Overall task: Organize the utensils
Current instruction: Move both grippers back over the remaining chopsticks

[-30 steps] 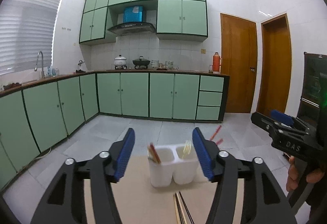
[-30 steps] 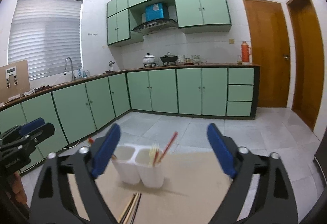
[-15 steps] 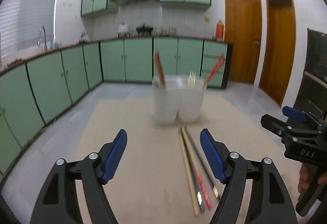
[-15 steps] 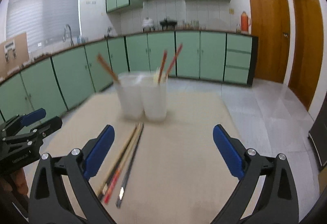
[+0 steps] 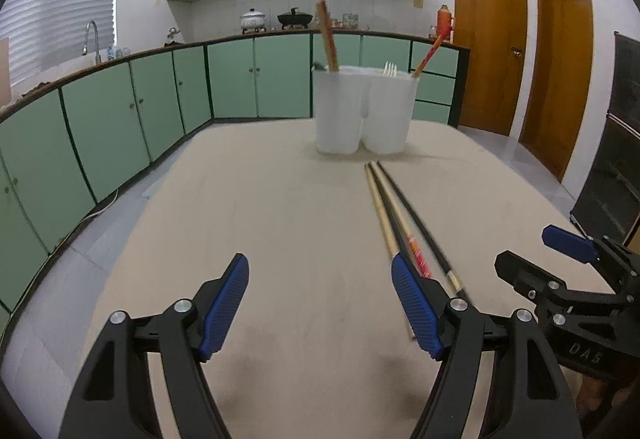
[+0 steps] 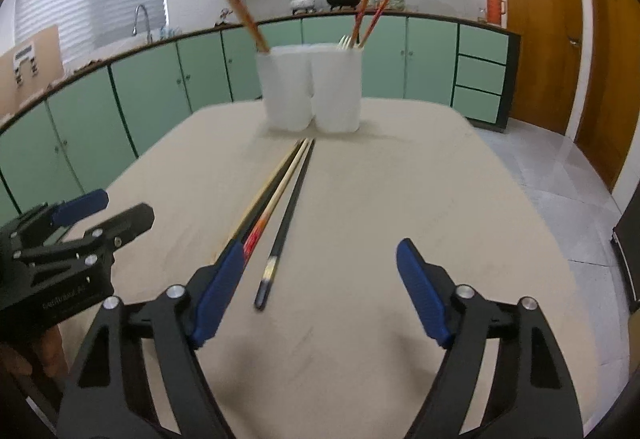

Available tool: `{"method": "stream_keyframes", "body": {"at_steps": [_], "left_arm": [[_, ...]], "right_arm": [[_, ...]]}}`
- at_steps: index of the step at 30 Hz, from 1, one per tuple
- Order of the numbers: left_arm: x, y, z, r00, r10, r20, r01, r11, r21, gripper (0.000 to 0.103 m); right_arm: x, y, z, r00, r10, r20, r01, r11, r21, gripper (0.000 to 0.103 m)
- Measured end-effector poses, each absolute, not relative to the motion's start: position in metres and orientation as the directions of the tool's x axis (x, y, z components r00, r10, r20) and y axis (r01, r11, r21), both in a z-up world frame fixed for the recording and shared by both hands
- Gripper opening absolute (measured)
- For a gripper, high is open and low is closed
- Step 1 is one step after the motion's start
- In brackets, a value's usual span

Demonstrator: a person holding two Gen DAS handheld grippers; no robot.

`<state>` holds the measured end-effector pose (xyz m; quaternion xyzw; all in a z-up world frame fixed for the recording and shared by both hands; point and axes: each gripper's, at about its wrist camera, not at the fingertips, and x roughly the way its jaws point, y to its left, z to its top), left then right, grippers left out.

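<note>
A white two-compartment holder (image 5: pixel 360 111) (image 6: pixel 312 87) stands at the far side of the beige table (image 5: pixel 280 199) (image 6: pixel 420 179). Its left cup holds a brown chopstick (image 5: pixel 328 39); its right cup holds a fork (image 6: pixel 344 41) and red chopsticks (image 6: pixel 372 15). Loose chopsticks (image 5: pixel 396 219) (image 6: pixel 280 191) lie side by side in front of it. My left gripper (image 5: pixel 320 267) hovers open and empty just left of their near ends. My right gripper (image 6: pixel 320 249) is closing; the black chopstick's end shows in its gap, untouched. Each gripper appears in the other's view (image 5: pixel 524 249) (image 6: pixel 128 203).
Green kitchen cabinets (image 5: pixel 120 119) run along the left and back walls, with wooden doors (image 5: pixel 488 47) at the right. A dark cabinet (image 5: pixel 616 159) stands beside the table's right edge. A hand (image 6: pixel 24 359) shows under the left gripper.
Both grippers have come down and tilted toward the table, so the loose chopsticks now lie close in front. The right jaws have narrowed; the left jaws have widened a little.
</note>
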<state>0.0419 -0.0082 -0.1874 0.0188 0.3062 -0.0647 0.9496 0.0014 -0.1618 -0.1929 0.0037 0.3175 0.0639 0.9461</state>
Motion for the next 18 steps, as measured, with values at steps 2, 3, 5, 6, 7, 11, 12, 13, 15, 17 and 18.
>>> {"method": "stream_keyframes", "body": {"at_steps": [2,3,5,6,7,11,12,13,15,17,18], "left_arm": [[0.042,-0.005,-0.190,0.798,-0.102,-0.594,0.124,0.992,-0.004,0.072],[0.041,-0.004,-0.191,0.797,-0.098,-0.595,0.120,0.993,-0.003,0.072],[0.038,-0.001,-0.194,0.797,-0.091,-0.597,0.113,0.994,0.000,0.072],[0.038,0.000,-0.195,0.795,-0.089,-0.600,0.111,0.994,-0.001,0.072],[0.037,0.001,-0.195,0.793,-0.089,-0.602,0.110,0.994,-0.002,0.072],[0.035,0.003,-0.198,0.788,-0.086,-0.610,0.109,0.994,0.000,0.072],[0.035,0.004,-0.198,0.787,-0.087,-0.611,0.108,0.994,-0.002,0.072],[0.034,0.005,-0.199,0.787,-0.088,-0.611,0.108,0.994,-0.004,0.072],[0.034,0.005,-0.200,0.786,-0.090,-0.612,0.108,0.994,-0.008,0.072],[0.034,0.006,-0.201,0.785,-0.092,-0.613,0.109,0.994,-0.010,0.072],[0.033,0.006,-0.202,0.784,-0.093,-0.614,0.109,0.994,-0.011,0.072]], "right_arm": [[0.001,-0.157,-0.196,0.782,0.125,-0.611,-0.126,0.991,0.042,0.066],[0.001,-0.154,-0.199,0.776,0.127,-0.617,-0.130,0.991,0.039,0.063],[0.002,-0.149,-0.203,0.763,0.125,-0.634,-0.135,0.990,0.033,0.060],[0.002,-0.147,-0.204,0.758,0.125,-0.640,-0.137,0.990,0.032,0.057],[0.002,-0.145,-0.206,0.754,0.127,-0.645,-0.141,0.990,0.030,0.055],[0.003,-0.142,-0.209,0.737,0.136,-0.662,-0.159,0.987,0.027,0.045],[0.004,-0.141,-0.210,0.731,0.138,-0.668,-0.163,0.986,0.026,0.042],[0.004,-0.141,-0.211,0.727,0.140,-0.672,-0.165,0.986,0.026,0.039],[0.006,-0.140,-0.213,0.717,0.139,-0.683,-0.168,0.986,0.024,0.035],[0.007,-0.138,-0.214,0.717,0.129,-0.685,-0.166,0.986,0.012,0.034],[0.006,-0.138,-0.214,0.718,0.127,-0.685,-0.167,0.986,0.008,0.033]]}}
